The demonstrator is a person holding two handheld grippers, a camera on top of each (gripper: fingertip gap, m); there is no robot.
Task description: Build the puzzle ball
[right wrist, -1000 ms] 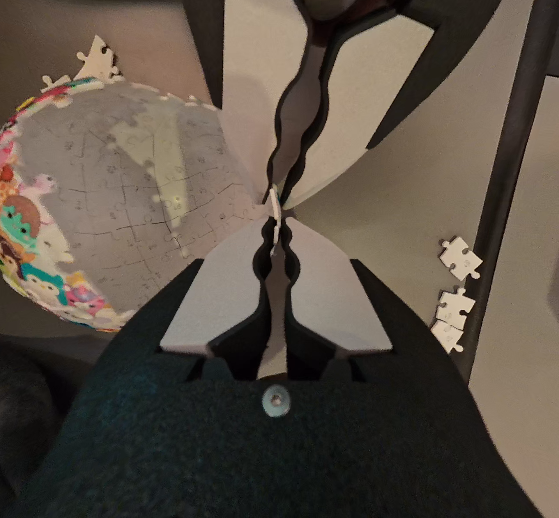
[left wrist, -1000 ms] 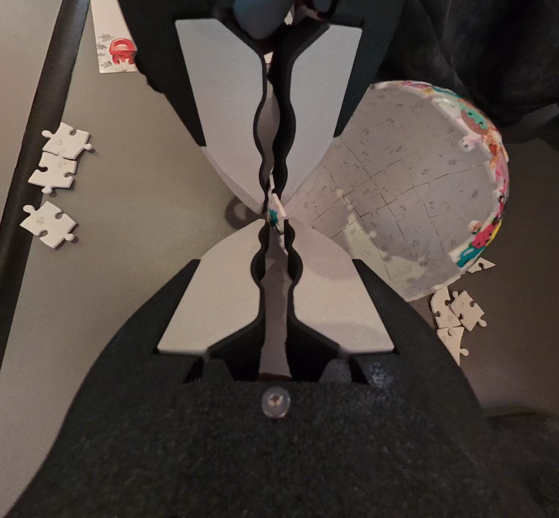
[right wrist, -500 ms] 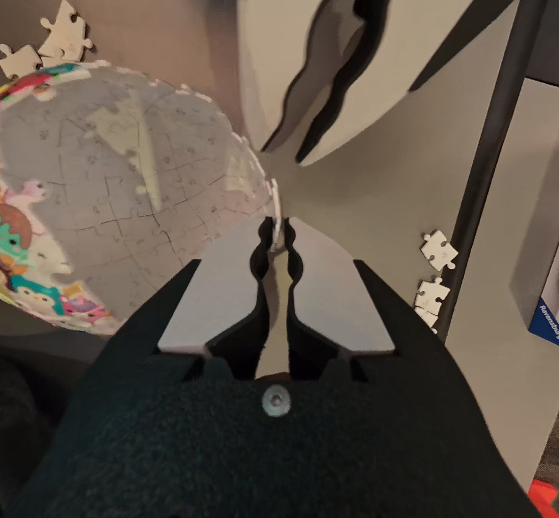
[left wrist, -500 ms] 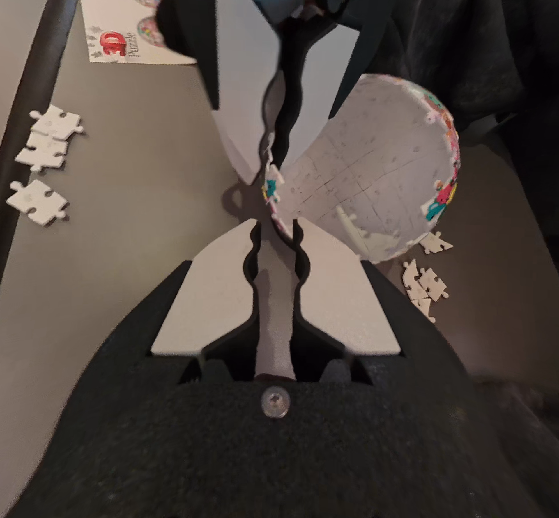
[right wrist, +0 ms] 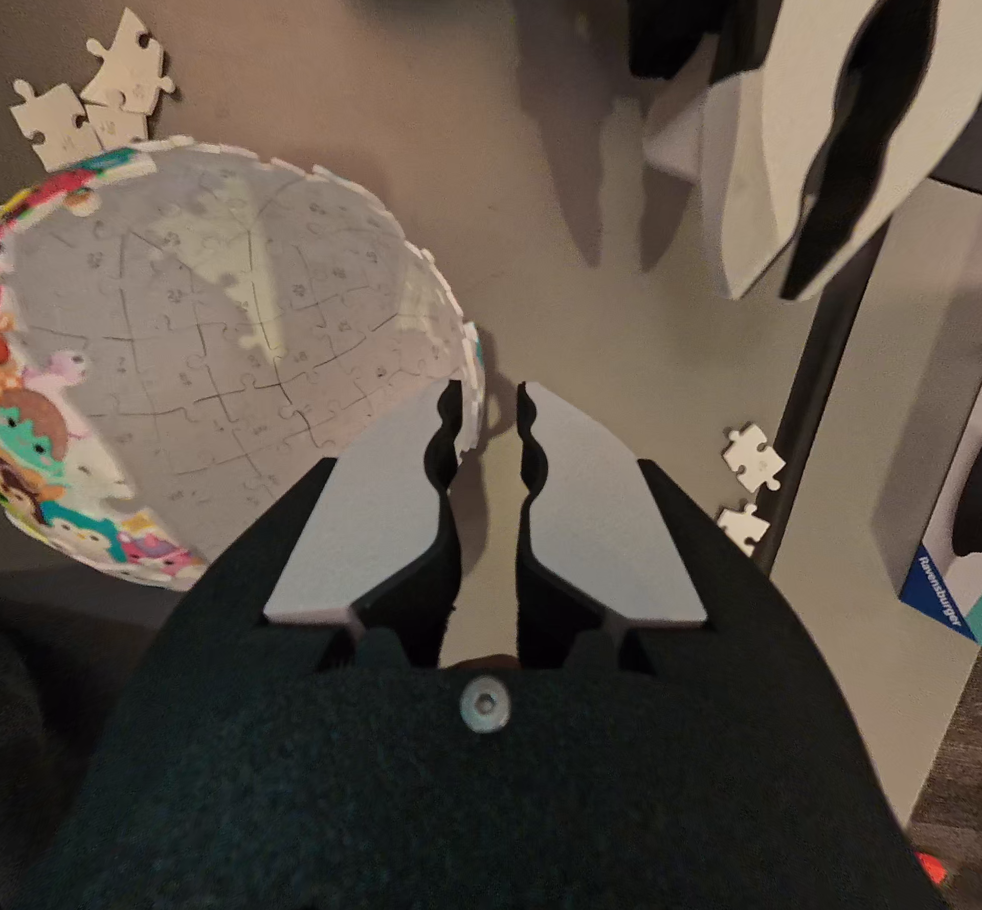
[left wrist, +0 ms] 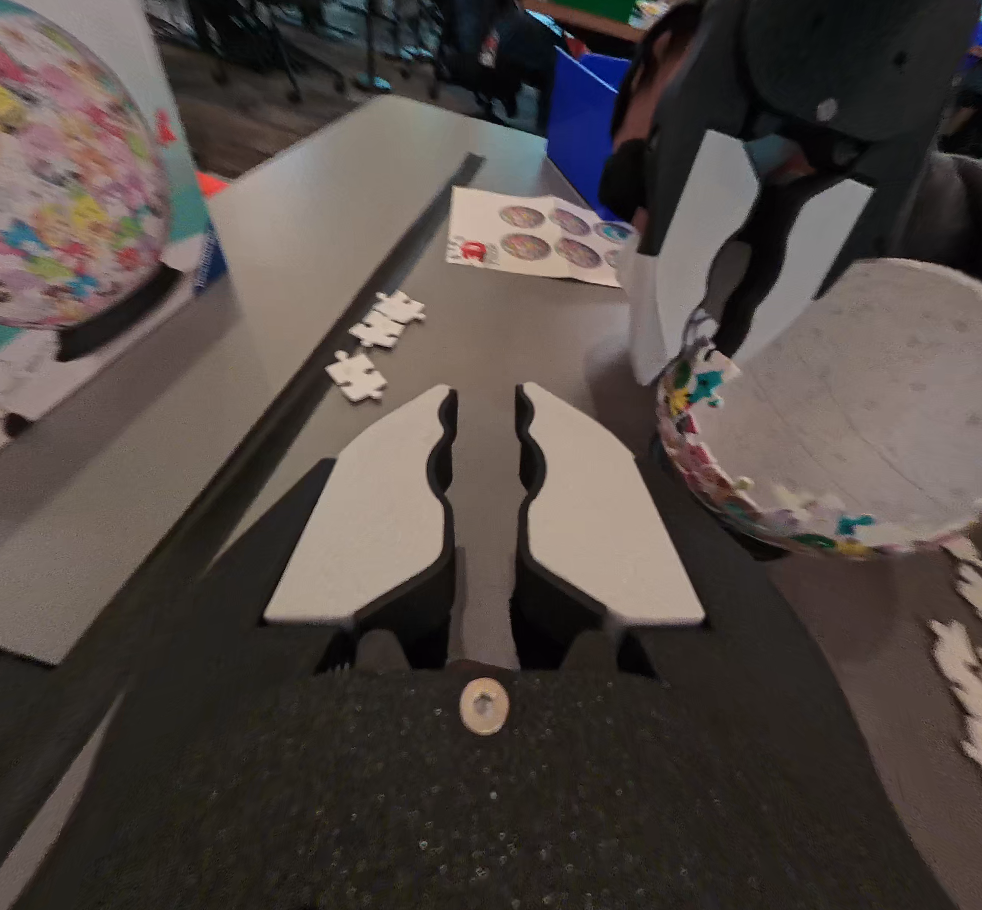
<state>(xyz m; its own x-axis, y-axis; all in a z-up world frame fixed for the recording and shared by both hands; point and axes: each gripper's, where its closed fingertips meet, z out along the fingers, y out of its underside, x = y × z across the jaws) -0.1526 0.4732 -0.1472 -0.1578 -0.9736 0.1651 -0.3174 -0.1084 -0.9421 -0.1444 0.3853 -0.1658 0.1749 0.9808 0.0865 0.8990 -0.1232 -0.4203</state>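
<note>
White-backed and bright outside, the half-built puzzle ball [right wrist: 212,353] lies on its side on the grey table [right wrist: 611,353], its hollow turned toward the right wrist camera; it fills that view from about 8 to 10 o'clock. The right gripper [right wrist: 484,396] has its jaws parted by a narrow gap with nothing clamped between them, and the shell's notched rim shows just inside the left jaw, touching or nearly so; I cannot tell which. The left gripper [left wrist: 484,401] is likewise parted a little and empty, aimed at bare table, with the ball [left wrist: 829,406] at 3 o'clock in its view. Three loose pieces [left wrist: 380,348] lie face-down at 11 o'clock beside the dark table seam [left wrist: 372,300], and more pieces [right wrist: 90,98] sit behind the ball at 10 o'clock in the right wrist view. A leaflet [left wrist: 531,242] and the puzzle box [left wrist: 90,204] lie farther off.

As I judge it, nothing is steadying the shell. A nudge from the jaw near the rim could roll the curved shell or pop a freshly seated edge piece out. The loose pieces lie flat and thin, so a pinch may slide them toward the seam. Both views are blurred, so fine alignment is hard to judge.
</note>
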